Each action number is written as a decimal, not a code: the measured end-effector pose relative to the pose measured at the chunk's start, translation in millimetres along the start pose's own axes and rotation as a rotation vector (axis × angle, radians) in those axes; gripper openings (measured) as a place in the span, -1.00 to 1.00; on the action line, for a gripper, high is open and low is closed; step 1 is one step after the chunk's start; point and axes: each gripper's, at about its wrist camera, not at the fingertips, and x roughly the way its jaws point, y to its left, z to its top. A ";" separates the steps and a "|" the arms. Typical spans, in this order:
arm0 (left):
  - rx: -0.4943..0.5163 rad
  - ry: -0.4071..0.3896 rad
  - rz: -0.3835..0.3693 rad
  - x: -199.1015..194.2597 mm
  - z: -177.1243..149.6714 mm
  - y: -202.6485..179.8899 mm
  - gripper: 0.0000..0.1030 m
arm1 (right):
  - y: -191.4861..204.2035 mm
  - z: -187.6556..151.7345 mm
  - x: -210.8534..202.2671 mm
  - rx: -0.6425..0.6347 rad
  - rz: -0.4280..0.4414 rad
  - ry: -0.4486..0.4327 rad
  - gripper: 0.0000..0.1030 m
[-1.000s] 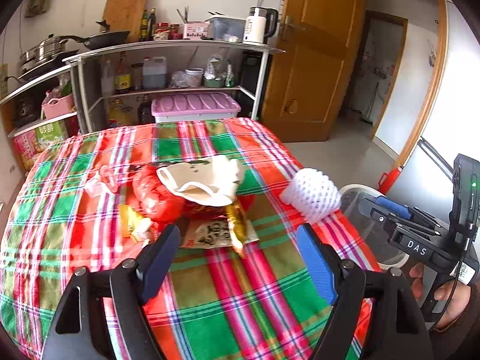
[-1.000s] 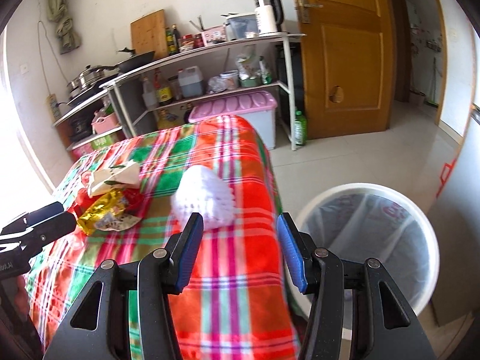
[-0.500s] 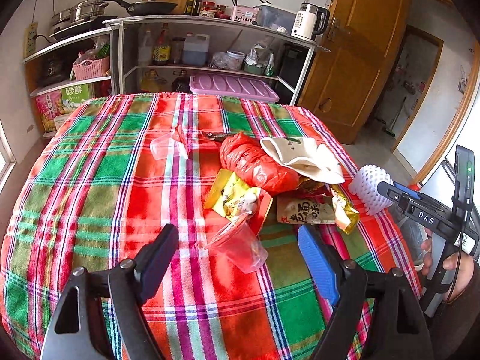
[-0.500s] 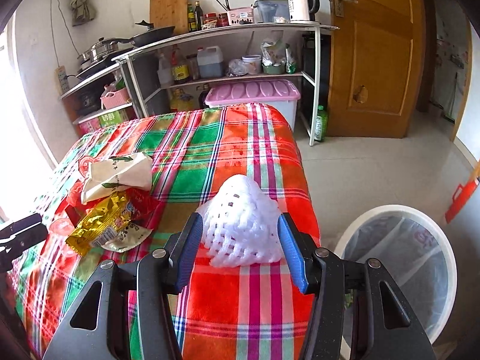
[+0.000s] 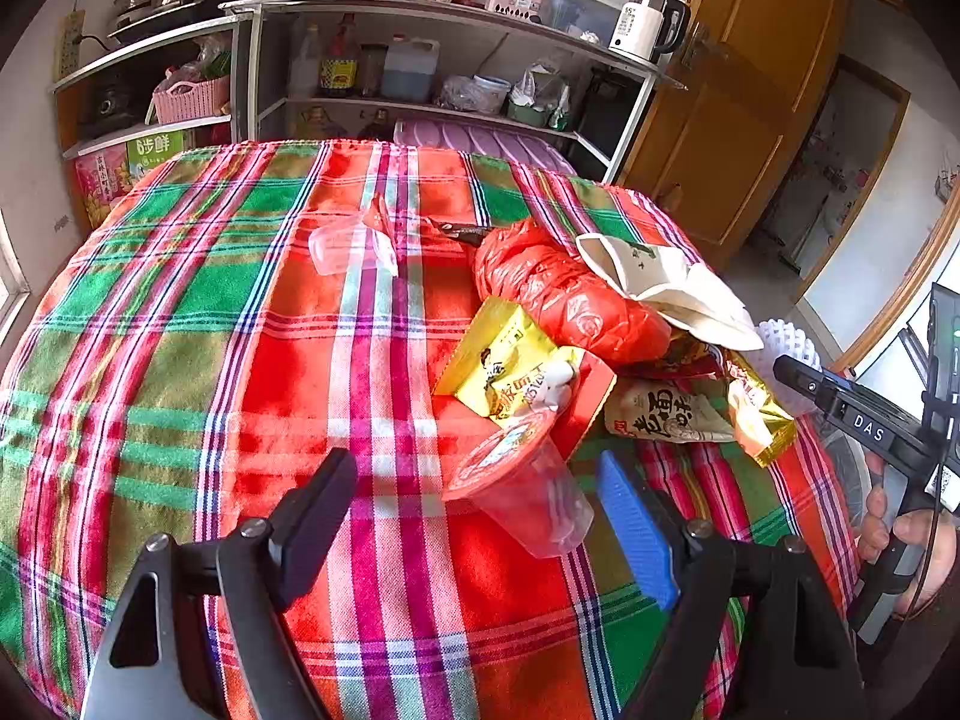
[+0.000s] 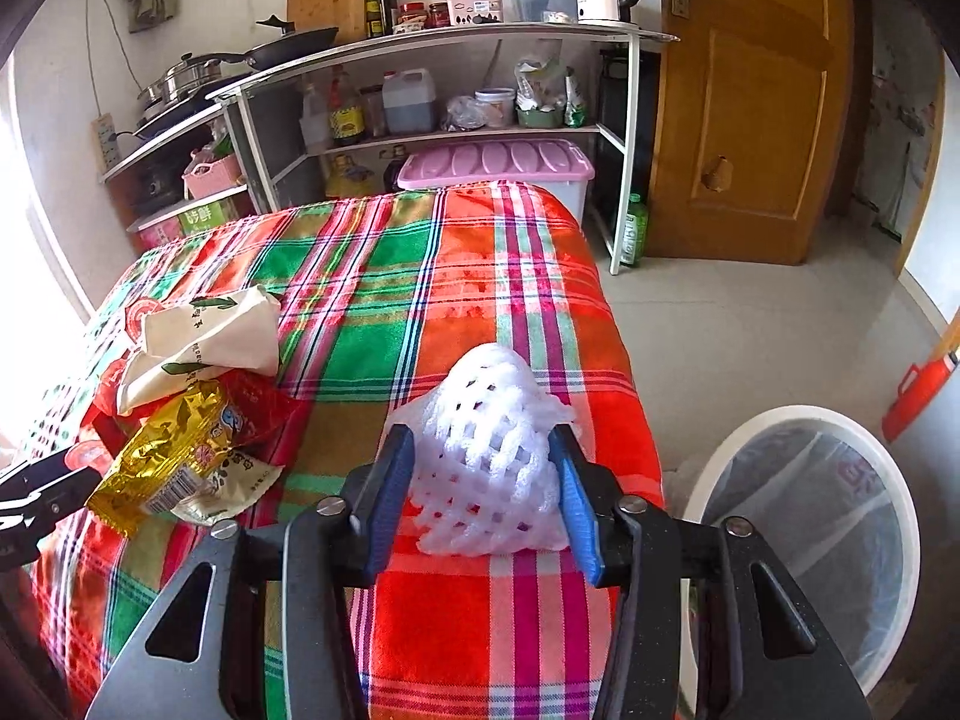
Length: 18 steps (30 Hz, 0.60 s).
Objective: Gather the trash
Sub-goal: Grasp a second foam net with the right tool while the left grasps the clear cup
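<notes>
Trash: a heap on the plaid table (image 5: pixel 180 360), right of its middle: red bag (image 5: pixel 564 294), white paper bag (image 5: pixel 666 288), yellow packet (image 5: pixel 504 360), gold wrapper (image 5: pixel 756 414), beige sachet (image 5: pixel 660 420).
Foam net (image 6: pixel 492 450): white, alone near the table's right edge, apart from the heap.
Right gripper (image 6: pixel 483 498): jaws part-open, one on each side of the foam net and close against it; whether they press it I cannot tell.
Left gripper (image 5: pixel 474 516): jaws wide open, holding nothing; a clear cup (image 5: pixel 522 492) on its side lies between them, nearer the blue finger.
Second cup (image 5: pixel 348 246): clear, further back, apart from the heap.
In the way: the cup's mouth touches the yellow packet.
Bin (image 6: pixel 804 540): white, lined, on the floor just past the table's right edge.
Open room: bare cloth left of the heap; bare floor beyond the bin up to the door (image 6: pixel 750 102).
Behind: shelf (image 6: pixel 450 36) with pan, bottles, kettle; pink-lidded box (image 6: pixel 498 162) under it.
Writing: "DAS" on the right gripper's body; Chinese print on the packets, too distorted to read surely.
</notes>
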 end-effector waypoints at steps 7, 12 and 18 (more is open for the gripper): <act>-0.004 0.003 -0.007 1.6 -0.5 -1.9 0.10 | 0.4 -2.6 0.1 0.006 0.000 0.004 -0.49; -0.003 0.002 -0.011 1.0 -0.6 -2.4 -0.05 | 0.6 -4.5 -0.9 0.015 -0.005 -0.002 -0.60; -0.002 -0.013 0.001 -3.3 -0.1 -1.9 -0.05 | 1.4 -7.1 -4.3 0.016 -0.001 -0.010 -0.74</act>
